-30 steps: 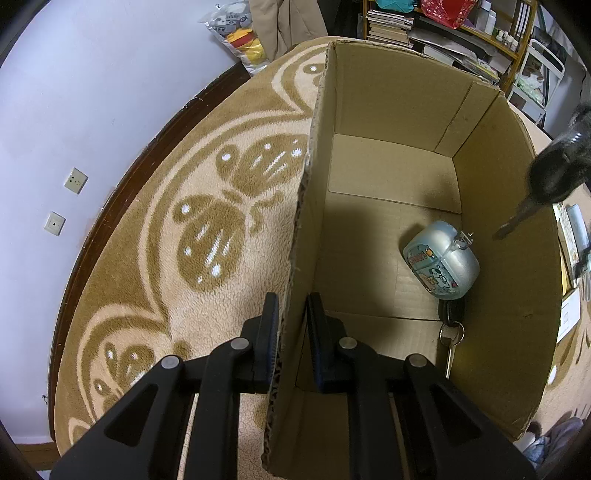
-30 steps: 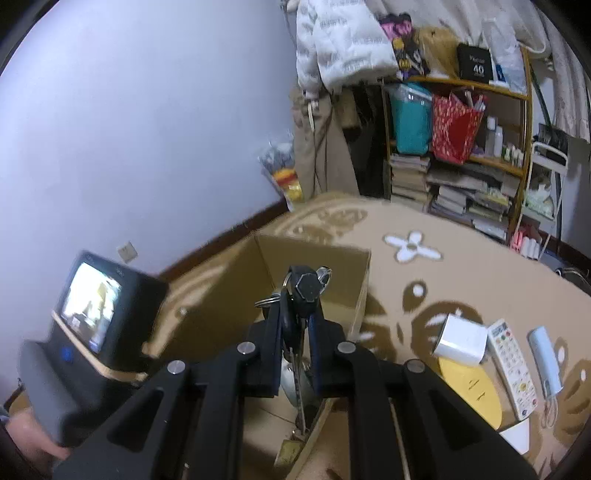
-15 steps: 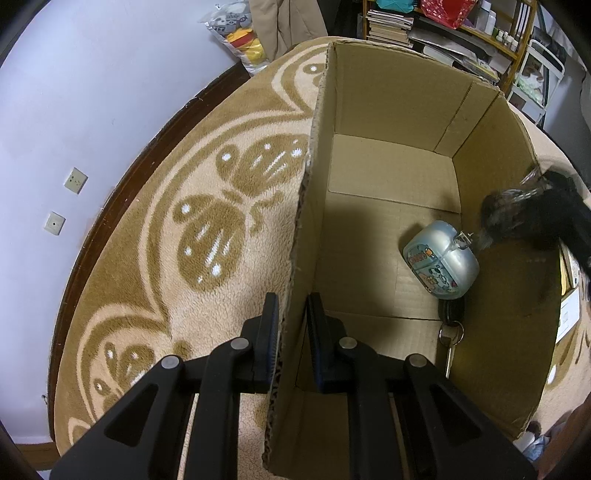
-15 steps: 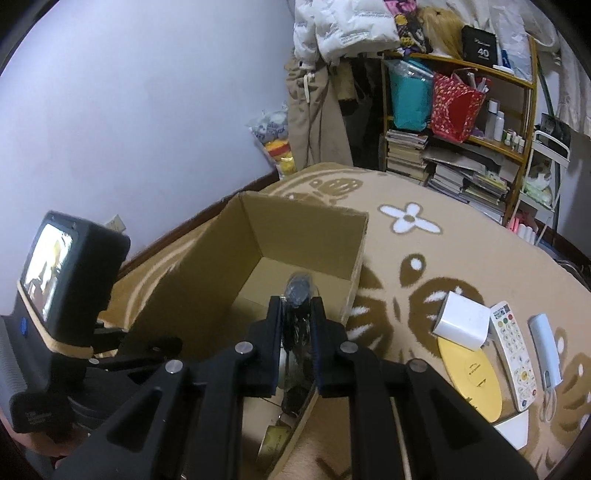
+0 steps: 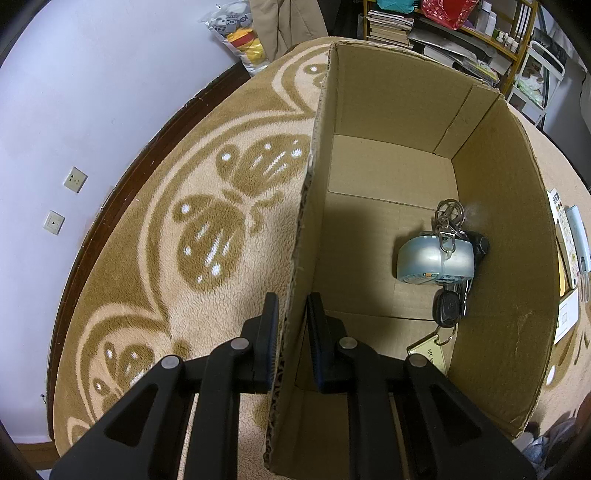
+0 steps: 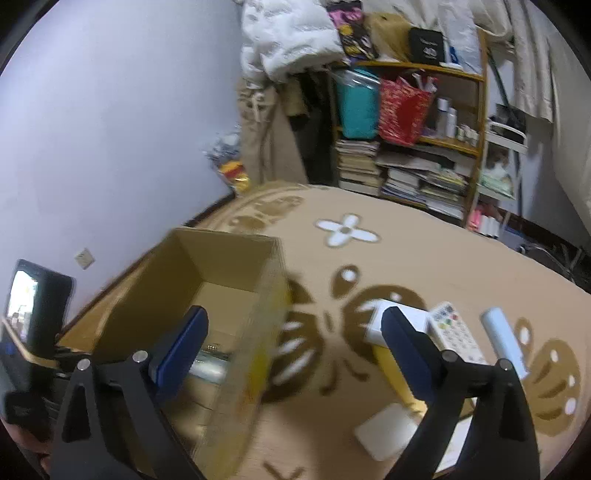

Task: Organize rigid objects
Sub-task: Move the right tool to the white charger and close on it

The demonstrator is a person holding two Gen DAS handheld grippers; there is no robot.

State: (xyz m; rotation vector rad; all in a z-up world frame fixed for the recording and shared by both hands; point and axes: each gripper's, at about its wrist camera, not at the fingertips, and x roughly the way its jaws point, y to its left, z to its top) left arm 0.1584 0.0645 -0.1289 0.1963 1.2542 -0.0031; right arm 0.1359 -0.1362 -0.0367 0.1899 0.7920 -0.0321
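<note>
An open cardboard box (image 5: 491,229) stands on the patterned rug. My left gripper (image 5: 290,314) is shut on the box's near-left wall. Inside lie a silver-blue tin (image 5: 434,260), a bunch of keys (image 5: 450,225) on top of it, and a black car key (image 5: 447,306) with a gold tag. My right gripper (image 6: 293,326) is open and empty above the box's right wall (image 6: 258,332). On the rug to the right lie a white box (image 6: 402,317), a remote control (image 6: 452,330), a pale blue handset (image 6: 502,336) and a yellow disc (image 6: 391,363).
A bookshelf (image 6: 417,147) with books, bags and bottles stands at the far wall. A bag of toys (image 5: 240,33) lies by the wall. A white card (image 6: 388,430) lies on the rug near the right gripper. The left gripper's camera unit (image 6: 33,314) shows at the left.
My right gripper opened and let go of the bunch of keys, which now lies in the box on the tin. The right gripper has pulled up and to the right.
</note>
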